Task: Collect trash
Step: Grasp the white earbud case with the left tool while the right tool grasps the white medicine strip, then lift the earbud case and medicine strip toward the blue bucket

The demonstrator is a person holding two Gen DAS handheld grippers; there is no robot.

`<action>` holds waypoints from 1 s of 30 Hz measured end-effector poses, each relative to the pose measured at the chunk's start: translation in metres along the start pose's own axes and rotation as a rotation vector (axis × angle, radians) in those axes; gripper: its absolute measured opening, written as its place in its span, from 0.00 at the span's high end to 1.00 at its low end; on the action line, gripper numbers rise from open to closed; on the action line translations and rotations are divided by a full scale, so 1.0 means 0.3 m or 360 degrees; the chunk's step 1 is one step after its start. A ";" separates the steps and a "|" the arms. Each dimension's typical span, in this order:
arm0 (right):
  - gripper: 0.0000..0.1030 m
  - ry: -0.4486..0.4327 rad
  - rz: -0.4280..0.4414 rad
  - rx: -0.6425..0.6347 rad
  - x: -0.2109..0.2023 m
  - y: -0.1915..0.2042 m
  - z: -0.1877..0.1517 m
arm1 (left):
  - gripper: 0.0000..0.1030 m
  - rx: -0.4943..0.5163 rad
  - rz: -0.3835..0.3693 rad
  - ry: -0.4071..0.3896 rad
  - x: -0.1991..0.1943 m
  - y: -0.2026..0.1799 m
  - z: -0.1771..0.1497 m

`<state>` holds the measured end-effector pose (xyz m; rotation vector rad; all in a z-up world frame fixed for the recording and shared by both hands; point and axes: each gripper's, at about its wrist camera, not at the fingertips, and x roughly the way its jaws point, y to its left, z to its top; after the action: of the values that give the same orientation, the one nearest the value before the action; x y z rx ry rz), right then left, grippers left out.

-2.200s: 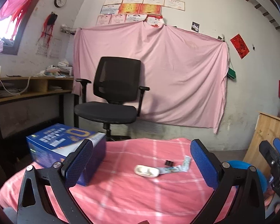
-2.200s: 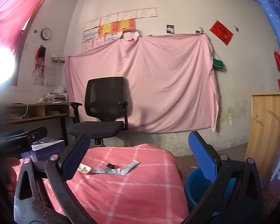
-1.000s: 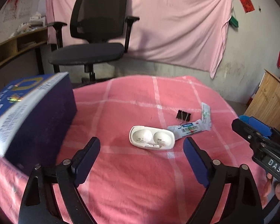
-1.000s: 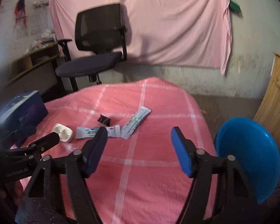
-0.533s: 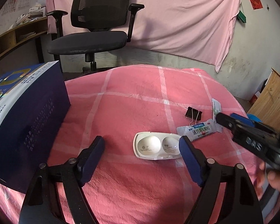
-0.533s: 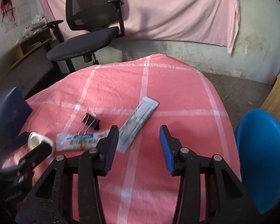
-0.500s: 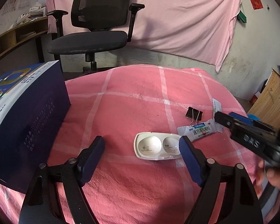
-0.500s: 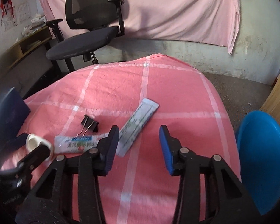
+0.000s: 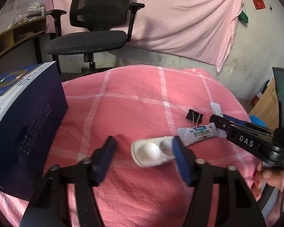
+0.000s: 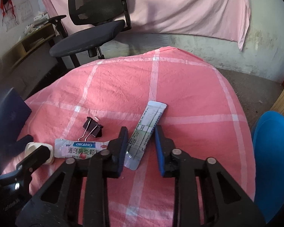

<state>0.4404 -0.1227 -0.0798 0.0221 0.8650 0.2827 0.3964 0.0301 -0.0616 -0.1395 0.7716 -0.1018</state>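
Observation:
On the pink checked cloth lie a white two-cup plastic blister tray (image 9: 151,152), a white DIKANG sachet (image 9: 197,134) (image 10: 81,149), a long grey-green sachet (image 10: 146,130) and a black binder clip (image 9: 194,115) (image 10: 92,127). My left gripper (image 9: 143,152) is open with the white tray between its fingers, touching the right pad. My right gripper (image 10: 140,138) is open and straddles the near half of the long sachet; it also shows in the left wrist view (image 9: 217,122).
A dark blue box (image 9: 19,117) stands on the cloth at the left. A blue bin (image 10: 272,162) stands on the floor right of the table. A black office chair (image 9: 92,30) and a wooden desk (image 9: 15,37) stand behind.
Both grippers have moved forward and down to the cloth and narrowed. The left now brackets the white tray. The right now straddles the long sachet.

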 end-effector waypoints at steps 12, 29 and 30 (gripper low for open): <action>0.82 -0.0067 0.0155 0.0087 -0.050 -0.025 -0.029 | 0.68 -0.0060 -0.0052 -0.0046 -0.034 0.002 -0.016; 0.83 -0.0609 0.0128 -0.0028 -0.364 -0.018 -0.150 | 0.68 0.0027 -0.0006 -0.0337 -0.250 -0.165 -0.024; 0.83 -0.0632 0.0125 -0.0030 -0.378 -0.021 -0.156 | 0.68 0.0041 -0.0004 -0.0368 -0.271 -0.188 -0.018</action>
<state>0.3370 -0.1620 -0.0263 0.0919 0.4676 0.3462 0.3323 -0.0144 -0.0004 -0.1254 0.5395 -0.0960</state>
